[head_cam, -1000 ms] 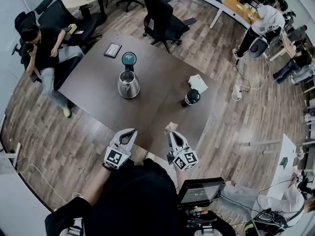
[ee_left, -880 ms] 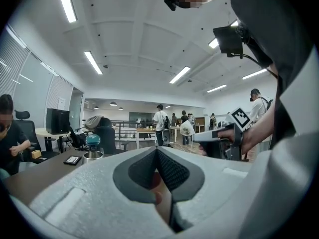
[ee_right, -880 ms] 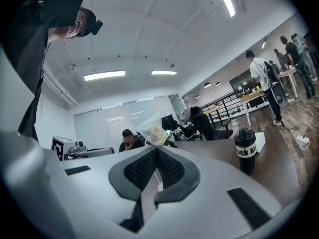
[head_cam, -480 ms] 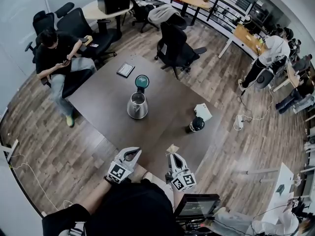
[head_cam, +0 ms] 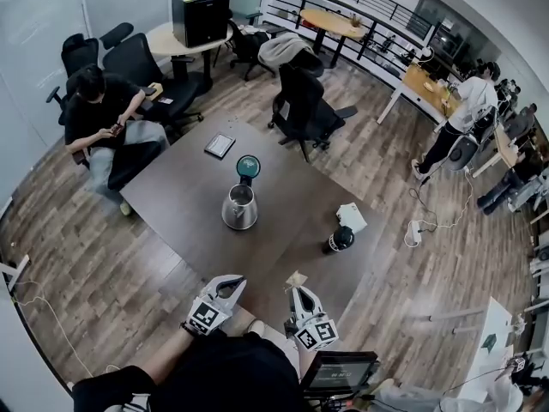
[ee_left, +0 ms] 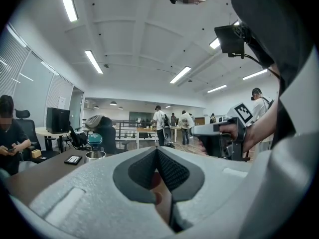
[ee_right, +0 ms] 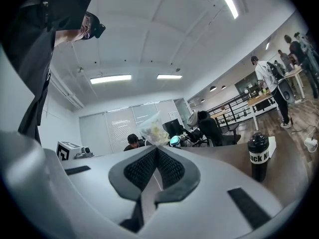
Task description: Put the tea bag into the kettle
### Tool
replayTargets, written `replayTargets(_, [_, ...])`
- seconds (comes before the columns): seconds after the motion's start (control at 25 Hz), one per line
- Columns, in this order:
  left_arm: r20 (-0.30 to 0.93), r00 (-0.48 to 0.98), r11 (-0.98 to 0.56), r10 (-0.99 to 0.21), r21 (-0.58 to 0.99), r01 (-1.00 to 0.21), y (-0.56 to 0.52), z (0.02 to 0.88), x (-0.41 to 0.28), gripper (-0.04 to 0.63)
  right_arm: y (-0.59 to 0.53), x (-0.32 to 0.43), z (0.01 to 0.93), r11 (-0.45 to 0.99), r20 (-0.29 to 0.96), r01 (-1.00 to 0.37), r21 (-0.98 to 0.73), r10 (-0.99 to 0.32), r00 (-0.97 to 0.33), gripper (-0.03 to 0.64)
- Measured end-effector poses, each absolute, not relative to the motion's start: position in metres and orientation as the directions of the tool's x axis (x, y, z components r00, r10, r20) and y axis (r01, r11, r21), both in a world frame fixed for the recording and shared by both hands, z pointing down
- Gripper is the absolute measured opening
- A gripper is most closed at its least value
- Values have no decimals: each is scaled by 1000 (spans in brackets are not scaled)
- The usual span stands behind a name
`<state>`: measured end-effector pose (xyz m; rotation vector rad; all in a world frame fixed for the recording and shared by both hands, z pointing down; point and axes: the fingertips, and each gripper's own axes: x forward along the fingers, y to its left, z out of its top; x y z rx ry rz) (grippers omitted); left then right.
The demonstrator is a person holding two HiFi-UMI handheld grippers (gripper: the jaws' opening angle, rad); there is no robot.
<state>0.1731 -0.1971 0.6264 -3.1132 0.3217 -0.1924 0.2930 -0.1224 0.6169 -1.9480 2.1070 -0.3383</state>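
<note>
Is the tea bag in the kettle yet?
Out: the right gripper pinches the tea bag, apart from the kettle.

Head view: tea bag (head_cam: pixel 297 278) is just a speck at the right hand-held gripper (head_cam: pixel 298 290) tip, so the grip is unreadable there. Right gripper view: the bag's lower end is hidden between the pads. Left gripper view: only the kettle (ee_left: pixel 94 155) rim clears the left hand-held gripper (ee_left: pixel 157 151) body. Bottle (ee_right: pixel 258 156) label wraps out of sight. Flat dark item (head_cam: pixel 220 146) on the worktop (head_cam: pixel 180 187) is too small to identify.
</note>
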Motion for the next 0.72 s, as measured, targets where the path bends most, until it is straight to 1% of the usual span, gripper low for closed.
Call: replayTargets(0.72, [97,971,-976,-219,-8,-219,-204,623,160,-9,-130,280,595,92,-54,-950,-299,-995,-79,8])
